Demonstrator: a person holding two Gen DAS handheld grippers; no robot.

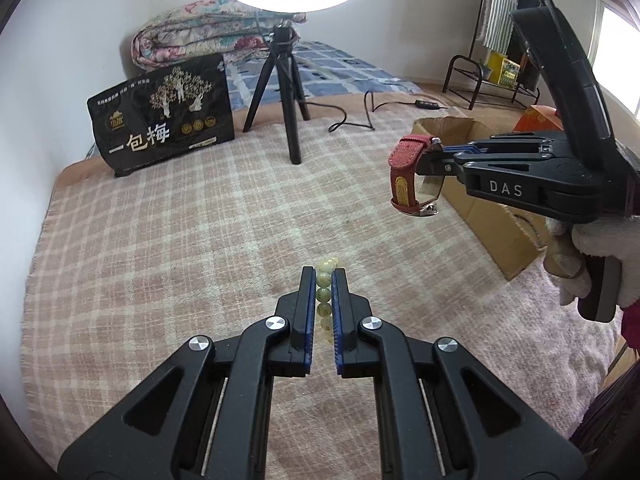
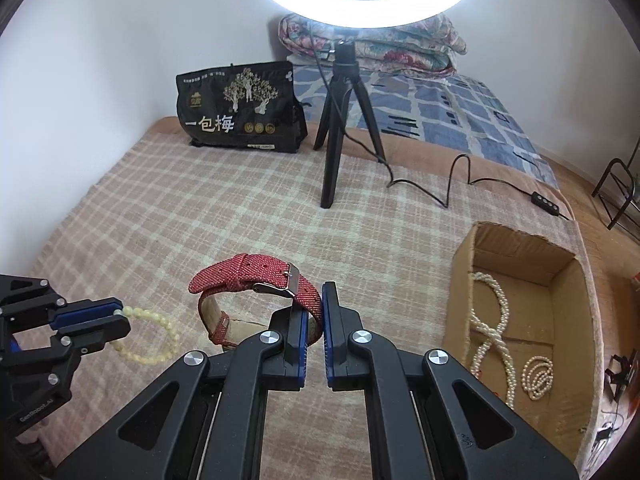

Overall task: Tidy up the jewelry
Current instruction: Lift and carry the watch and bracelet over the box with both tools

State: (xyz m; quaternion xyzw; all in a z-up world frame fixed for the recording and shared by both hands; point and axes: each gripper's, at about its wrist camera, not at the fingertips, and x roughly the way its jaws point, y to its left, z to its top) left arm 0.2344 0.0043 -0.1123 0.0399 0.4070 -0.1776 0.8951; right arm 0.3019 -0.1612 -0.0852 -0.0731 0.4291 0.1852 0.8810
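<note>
My left gripper [image 1: 323, 276] is shut on a pale yellow-green bead bracelet [image 1: 324, 294] low over the checked blanket; it also shows in the right wrist view [image 2: 116, 320], with the bracelet's loop [image 2: 160, 336] trailing on the blanket. My right gripper [image 2: 316, 300] is shut on a red fabric watch strap [image 2: 256, 276] and holds it above the blanket; in the left wrist view the strap [image 1: 406, 168] hangs from that gripper [image 1: 434, 156] beside the cardboard box [image 1: 492, 224]. The box [image 2: 464, 280] holds pearl necklaces [image 2: 492, 320].
A black tripod [image 2: 334, 128] with a ring light stands mid-blanket, its cable [image 2: 460, 176] running right. A black printed bag [image 2: 240, 108] leans at the back. Folded quilts [image 2: 400, 44] lie behind. A metal rack [image 1: 480, 76] stands far right.
</note>
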